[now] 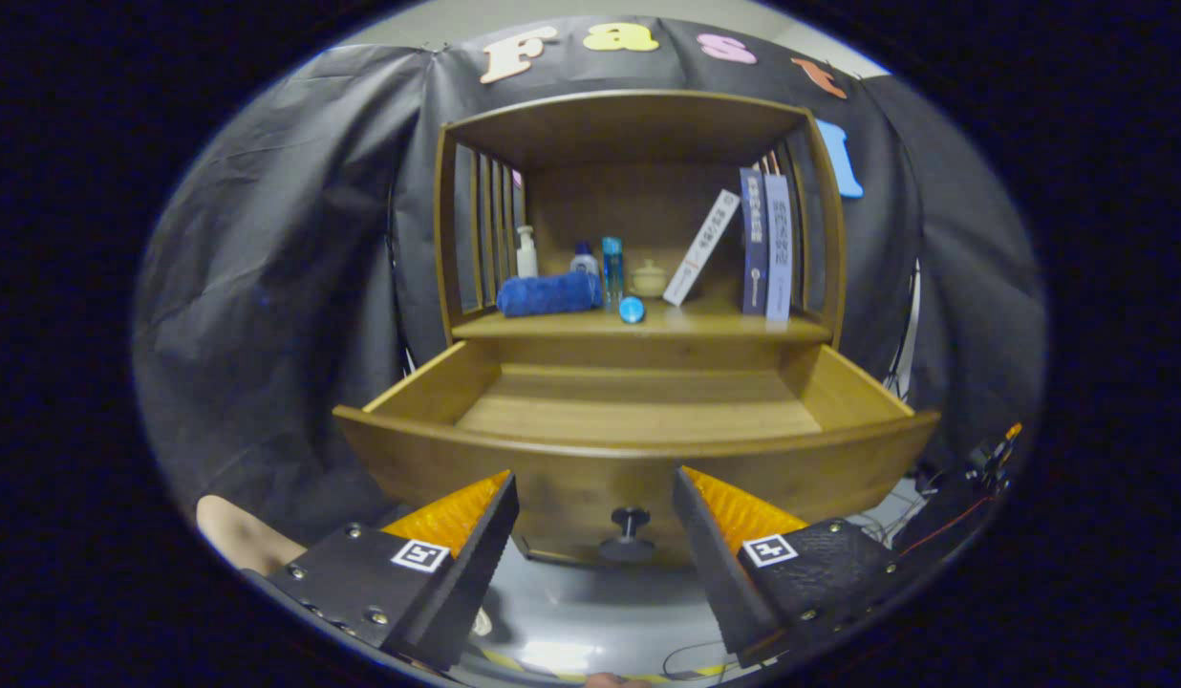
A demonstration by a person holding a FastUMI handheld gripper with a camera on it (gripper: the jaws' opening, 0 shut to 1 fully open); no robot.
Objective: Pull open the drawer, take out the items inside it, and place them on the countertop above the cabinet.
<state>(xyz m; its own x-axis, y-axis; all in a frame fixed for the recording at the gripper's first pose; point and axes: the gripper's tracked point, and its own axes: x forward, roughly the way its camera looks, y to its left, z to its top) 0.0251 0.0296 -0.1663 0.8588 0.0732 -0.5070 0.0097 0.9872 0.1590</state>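
Standing pulled well out of the wooden cabinet (638, 143), the drawer (638, 449) has its long axis running side to side, its curved front panel facing the gripper (595, 478). Its inside shows bare wooden boards; nothing can be seen lying in it. A dark round knob (629, 521) sticks out from the middle of the drawer front, pointing toward the fingers.

The gripper is released: its two fingers are spread wide apart and grasp nothing, with the knob in the gap between them, just ahead of the tips and touching neither.

Above the drawer, the countertop (705, 325) carries a row of things. A rolled blue towel (547, 293) lies on its side at the left, long axis across the shelf. Behind it stand a white pump bottle (526, 253), a small bottle with a blue cap (583, 258) and a tall clear blue bottle (612, 268), all upright. A small blue ball-like thing (632, 309) sits near the front edge. A squat cream jar with a lid (649, 278) is farther back. To its right a white book (702, 247) leans toward two upright books (767, 244) by the slatted side wall.
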